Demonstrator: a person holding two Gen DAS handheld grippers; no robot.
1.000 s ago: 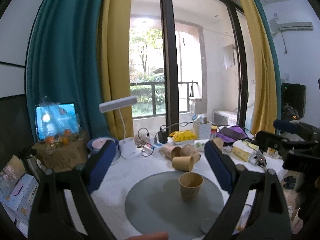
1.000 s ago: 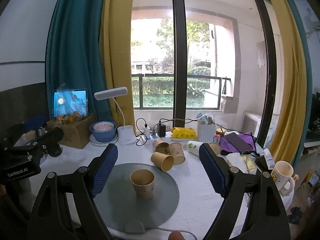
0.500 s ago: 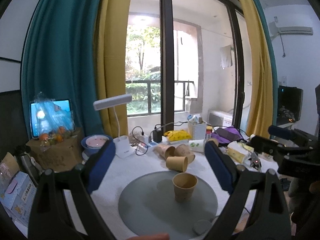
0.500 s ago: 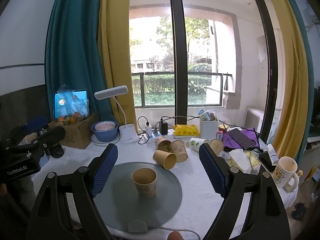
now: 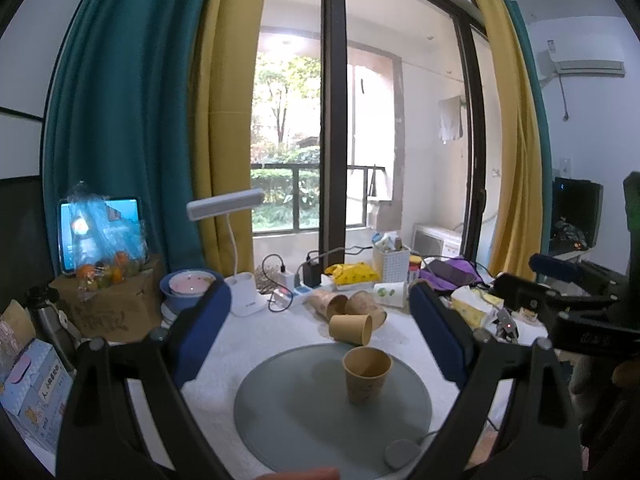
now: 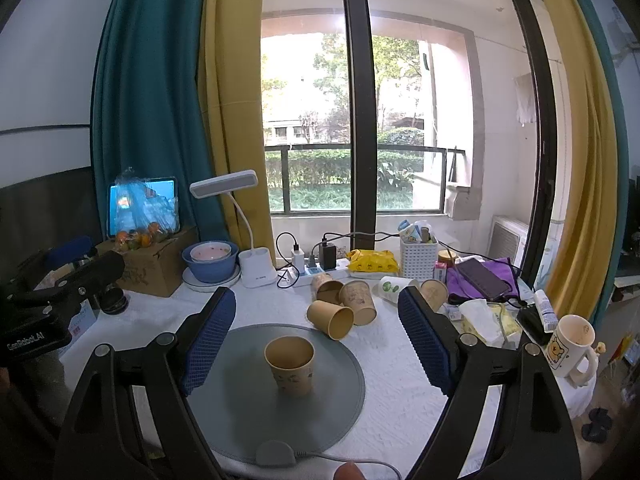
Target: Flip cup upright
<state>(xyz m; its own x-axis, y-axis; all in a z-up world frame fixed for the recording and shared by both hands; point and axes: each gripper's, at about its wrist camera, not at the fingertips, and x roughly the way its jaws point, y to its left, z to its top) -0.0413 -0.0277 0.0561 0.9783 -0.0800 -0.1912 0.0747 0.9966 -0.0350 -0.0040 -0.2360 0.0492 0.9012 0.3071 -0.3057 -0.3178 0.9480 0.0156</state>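
- On the round grey mat the paper cup stands upright, mouth open to the ceiling, roughly at the mat's middle and touching neither gripper.
- Left gripper is spread wide and holds nothing; its blue pads flank the mat from above, and the cup sits between them, nearer the right-hand pad.
- Right gripper is likewise spread wide and empty, the cup lying between its pads and below their tips.
- Each gripper's dark body cuts off the near corners of the mat, so the near rim shows only in the middle gap, where a small grey tab and its cord leave the mat.
- A fingertip pokes in at the bottom edge, mostly cut off.
- Beyond the mat's far rim a cluster of paper cups lies on its side, just past the edge; behind that, print on the cups is too small to read.
- Right of the mat the white tablecloth is bare up to a cartoon mug near the table edge.
- Left of the mat, the other gripper's black housing hides part of the table; what lies under it may be a box, but it is hard to make out.
- Far behind the mat stand a white desk lamp and a blue bowl.
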